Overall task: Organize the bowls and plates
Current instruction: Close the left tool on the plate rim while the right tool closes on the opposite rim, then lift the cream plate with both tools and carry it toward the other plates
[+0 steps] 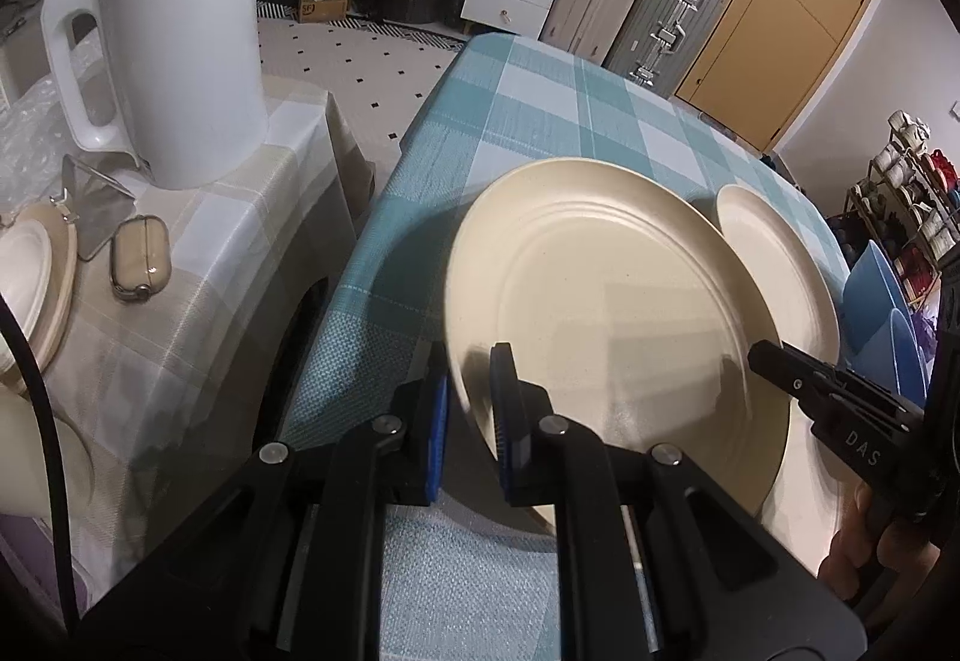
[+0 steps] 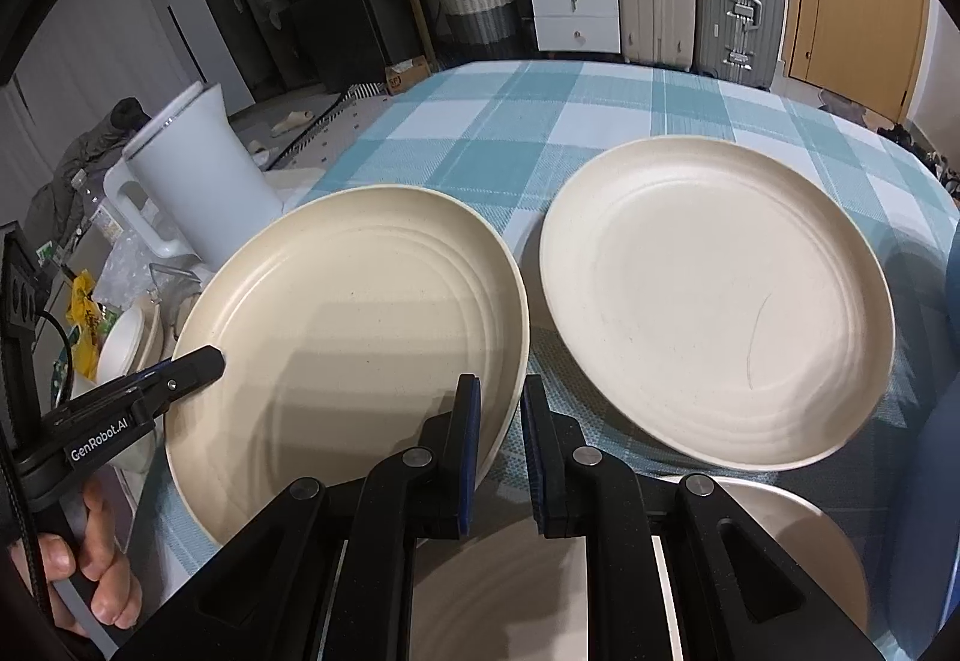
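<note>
Covering the main table, a teal-and-white checked cloth (image 2: 510, 120) bore three cream plates. Nearest the left edge, the held plate (image 2: 360, 337) was tilted, its near-left rim raised off the cloth and overhanging the table edge. Just beside it to the right, a second cream plate (image 2: 714, 295) lay flat, the two rims close but apart. A third plate (image 2: 798, 541) lay nearer, partly hidden beneath the right gripper (image 2: 499, 457). That gripper's blue-padded fingers straddled the held plate's right rim, one inside the dish, one outside; whether they pressed on it could not be told. The left gripper (image 1: 468, 433) likewise straddled the near-left rim, and its grip too could not be told. Left of the table, on a beige checked surface (image 1: 240, 253), stood a white kettle (image 1: 180, 54). A small beige case (image 1: 141, 265) lay near it.
</note>
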### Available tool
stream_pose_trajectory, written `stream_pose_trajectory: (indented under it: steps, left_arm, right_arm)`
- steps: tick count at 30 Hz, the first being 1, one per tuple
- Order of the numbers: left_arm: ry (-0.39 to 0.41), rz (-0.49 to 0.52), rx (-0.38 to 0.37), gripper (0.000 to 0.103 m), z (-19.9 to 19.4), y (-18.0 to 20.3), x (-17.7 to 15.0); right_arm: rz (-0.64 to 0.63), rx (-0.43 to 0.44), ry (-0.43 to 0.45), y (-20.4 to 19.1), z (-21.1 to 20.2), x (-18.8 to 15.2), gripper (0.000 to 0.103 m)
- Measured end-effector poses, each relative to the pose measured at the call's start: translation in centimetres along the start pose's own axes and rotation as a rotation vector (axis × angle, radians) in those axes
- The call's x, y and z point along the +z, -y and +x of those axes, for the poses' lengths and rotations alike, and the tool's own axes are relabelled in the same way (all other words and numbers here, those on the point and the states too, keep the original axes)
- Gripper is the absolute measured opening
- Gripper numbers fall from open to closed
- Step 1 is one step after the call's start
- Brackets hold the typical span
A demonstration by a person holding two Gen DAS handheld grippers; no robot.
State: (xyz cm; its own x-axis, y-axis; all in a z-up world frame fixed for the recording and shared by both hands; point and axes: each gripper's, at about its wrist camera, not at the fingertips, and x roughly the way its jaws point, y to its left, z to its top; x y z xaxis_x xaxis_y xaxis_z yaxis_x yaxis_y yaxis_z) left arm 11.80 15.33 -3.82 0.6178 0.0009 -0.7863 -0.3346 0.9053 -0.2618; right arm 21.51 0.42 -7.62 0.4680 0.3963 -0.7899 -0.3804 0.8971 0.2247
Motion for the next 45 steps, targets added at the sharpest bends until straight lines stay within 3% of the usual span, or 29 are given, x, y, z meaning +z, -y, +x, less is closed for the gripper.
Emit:
stream_pose_trajectory:
  steps: [20,45]
  left_arm:
    - [0.106,0.07,0.006,0.01,-8.2,3.8,-0.3]
    - [0.128,0.194,-0.07,0.01,-12.4,12.1,-1.6]
  right_arm:
    - [0.003,0.013,0.126,-0.1,-7.3,-0.7,0.014]
    - [0.093,-0.029,0.225,4.1,-15.9,-4.1,0.014]
